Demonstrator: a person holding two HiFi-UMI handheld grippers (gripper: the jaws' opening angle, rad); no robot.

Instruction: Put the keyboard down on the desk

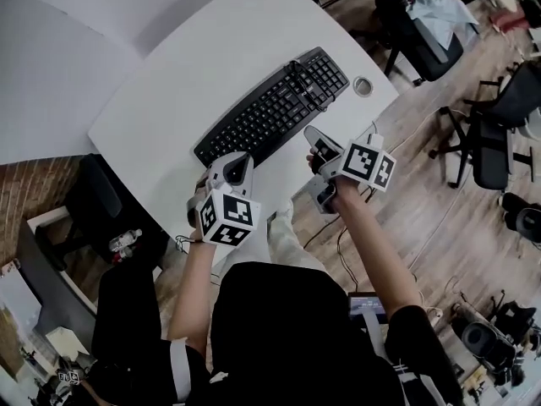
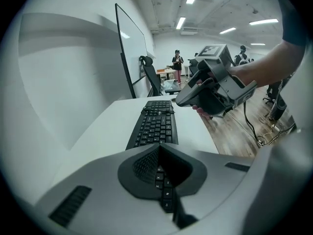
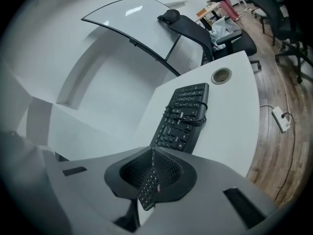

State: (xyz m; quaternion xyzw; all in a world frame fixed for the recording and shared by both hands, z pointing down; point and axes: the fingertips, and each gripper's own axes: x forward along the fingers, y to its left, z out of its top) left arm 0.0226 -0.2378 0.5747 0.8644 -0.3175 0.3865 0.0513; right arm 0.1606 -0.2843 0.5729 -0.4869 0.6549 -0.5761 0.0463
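Note:
A black keyboard lies flat on the white desk, slanting from near left to far right, with its cable coiled around its right part. My left gripper hovers at the desk's front edge, just short of the keyboard's near end, shut and holding nothing. My right gripper is beside the desk's edge, over the floor, also shut and empty. In the left gripper view the keyboard stretches ahead of the closed jaws, with the right gripper at the right. The right gripper view shows the keyboard beyond its closed jaws.
A round cable grommet sits in the desk's far right corner. Black office chairs stand on the wooden floor to the right. A power strip lies on the floor. A whiteboard stands behind the desk.

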